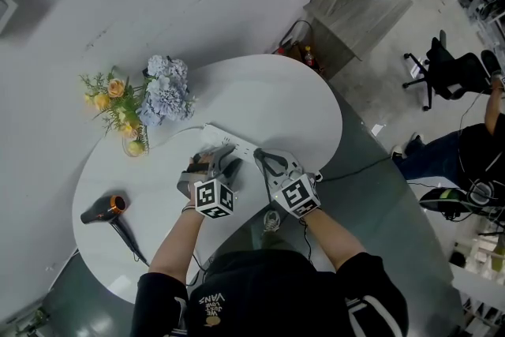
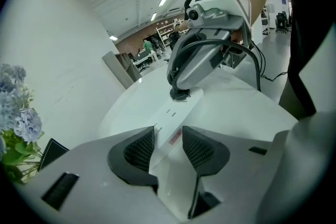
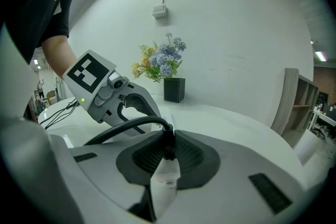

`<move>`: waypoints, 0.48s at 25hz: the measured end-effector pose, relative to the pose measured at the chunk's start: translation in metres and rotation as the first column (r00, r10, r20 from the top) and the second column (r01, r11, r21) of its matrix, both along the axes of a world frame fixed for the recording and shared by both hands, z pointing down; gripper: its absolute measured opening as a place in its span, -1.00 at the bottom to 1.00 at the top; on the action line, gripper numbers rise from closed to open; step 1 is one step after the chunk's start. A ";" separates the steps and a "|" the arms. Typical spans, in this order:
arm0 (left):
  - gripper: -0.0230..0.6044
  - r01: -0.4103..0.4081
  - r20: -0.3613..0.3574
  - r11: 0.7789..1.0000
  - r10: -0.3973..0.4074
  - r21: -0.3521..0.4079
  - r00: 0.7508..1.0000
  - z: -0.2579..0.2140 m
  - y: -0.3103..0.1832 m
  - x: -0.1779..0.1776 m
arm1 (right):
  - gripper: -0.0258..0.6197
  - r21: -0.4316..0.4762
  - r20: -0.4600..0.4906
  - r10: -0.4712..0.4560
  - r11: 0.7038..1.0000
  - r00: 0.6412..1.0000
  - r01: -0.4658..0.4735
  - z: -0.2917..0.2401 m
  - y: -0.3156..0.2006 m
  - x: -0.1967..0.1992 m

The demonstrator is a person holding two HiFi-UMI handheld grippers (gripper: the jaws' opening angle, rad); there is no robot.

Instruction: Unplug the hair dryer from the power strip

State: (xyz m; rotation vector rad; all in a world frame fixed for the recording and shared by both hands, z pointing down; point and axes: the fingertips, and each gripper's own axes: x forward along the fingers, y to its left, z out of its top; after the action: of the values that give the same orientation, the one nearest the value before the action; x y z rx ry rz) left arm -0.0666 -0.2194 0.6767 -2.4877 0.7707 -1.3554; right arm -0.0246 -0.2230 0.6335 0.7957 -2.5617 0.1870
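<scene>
On the white round table (image 1: 300, 102) lies a white power strip (image 1: 215, 135). My left gripper (image 1: 225, 163) straddles its near end, and in the left gripper view both pads (image 2: 139, 150) sit against the sides of the power strip (image 2: 176, 131). My right gripper (image 1: 267, 162) is shut on the black plug (image 3: 168, 150) that stands in the strip, with the black cable (image 3: 128, 128) curving away to the left. From the left gripper view the right gripper (image 2: 181, 93) pinches the plug (image 2: 180, 95) further along the strip. The black hair dryer (image 1: 106, 211) lies at the table's left.
A bunch of blue and yellow flowers (image 1: 150, 99) stands behind the strip in a black vase (image 3: 174, 90). A black office chair (image 1: 446, 71) and a seated person (image 1: 465, 150) are on the floor to the right. A wall runs behind the table.
</scene>
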 end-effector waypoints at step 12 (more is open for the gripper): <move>-0.34 0.008 0.009 1.000 -0.008 -0.007 1.000 0.001 0.000 -0.001 | -0.70 0.010 0.089 0.064 0.998 0.994 -0.065 -0.028 -0.007 0.007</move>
State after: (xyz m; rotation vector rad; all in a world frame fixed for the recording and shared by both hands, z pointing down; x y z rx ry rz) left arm -0.0673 -0.2196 0.6779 -2.4843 0.7756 -1.3733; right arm -0.0177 -0.2300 0.6051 0.8945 -2.6246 0.2309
